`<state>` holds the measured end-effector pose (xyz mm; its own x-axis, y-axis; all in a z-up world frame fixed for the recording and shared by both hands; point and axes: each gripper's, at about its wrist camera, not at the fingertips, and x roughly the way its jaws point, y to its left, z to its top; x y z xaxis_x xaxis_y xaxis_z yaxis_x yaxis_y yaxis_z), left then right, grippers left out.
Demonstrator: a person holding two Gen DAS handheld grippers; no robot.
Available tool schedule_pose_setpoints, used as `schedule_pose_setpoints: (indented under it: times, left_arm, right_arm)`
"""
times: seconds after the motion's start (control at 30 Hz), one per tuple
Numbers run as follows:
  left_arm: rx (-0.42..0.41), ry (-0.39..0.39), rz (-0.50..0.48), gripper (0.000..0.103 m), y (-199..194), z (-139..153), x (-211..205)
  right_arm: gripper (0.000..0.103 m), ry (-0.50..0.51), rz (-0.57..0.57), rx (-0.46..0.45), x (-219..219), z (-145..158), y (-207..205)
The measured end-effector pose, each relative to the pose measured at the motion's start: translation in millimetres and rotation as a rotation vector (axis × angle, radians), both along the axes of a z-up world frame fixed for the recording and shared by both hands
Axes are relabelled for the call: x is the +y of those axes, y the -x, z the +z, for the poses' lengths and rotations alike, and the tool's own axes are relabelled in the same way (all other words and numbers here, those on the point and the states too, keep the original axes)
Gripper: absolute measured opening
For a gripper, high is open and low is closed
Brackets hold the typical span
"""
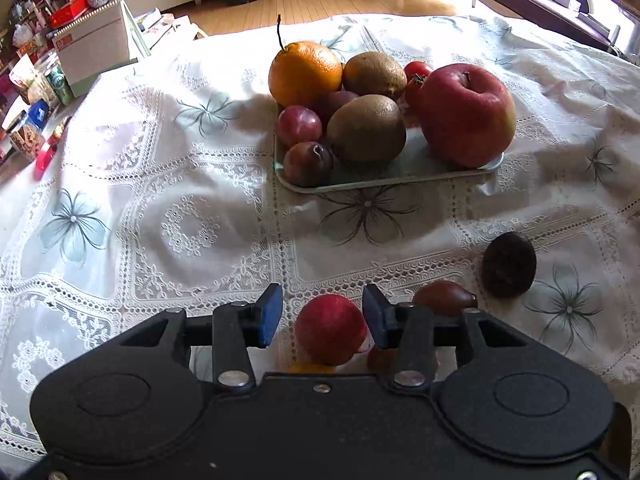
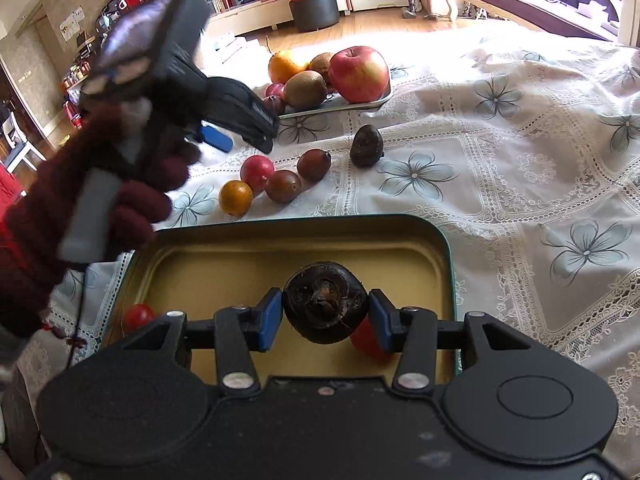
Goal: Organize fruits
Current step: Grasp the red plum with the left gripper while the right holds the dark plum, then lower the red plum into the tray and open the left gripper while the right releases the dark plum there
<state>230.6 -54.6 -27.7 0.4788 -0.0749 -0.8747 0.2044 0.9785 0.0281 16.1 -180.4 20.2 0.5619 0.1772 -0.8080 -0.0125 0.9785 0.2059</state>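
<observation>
Dark chestnuts (image 2: 325, 307): 2; kiwis (image 1: 367, 128): 2

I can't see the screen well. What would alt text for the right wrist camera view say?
The right hand-held gripper clamps a dark, wrinkled round fruit above a shallow yellow-lined tin tray holding small red fruits. Beyond it, loose small fruits lie on a lace tablecloth, a far tray holds an apple, and a gloved hand holds the left hand-held gripper.

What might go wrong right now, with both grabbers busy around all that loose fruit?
The right gripper pinches a dark round water chestnut by its curved sides above the tin tray; it might slip out. The left gripper, open around a red fruit, could nudge the neighbouring brown fruit, which may roll.
</observation>
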Motion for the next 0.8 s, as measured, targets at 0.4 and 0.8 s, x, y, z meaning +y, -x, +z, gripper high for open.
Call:
schedule_pose_setpoints:
  times: [0.4,0.8]
  left_arm:
    - [0.076,0.053,0.071,0.051,-5,-20,8]
    - [-0.083,0.011,0.022,0.051,89,68,28]
  right_arm:
    - [0.048,-0.002,0.003,0.013,1,-3,0]
    - [0.048,0.015,0.015,0.006,1,1,4]
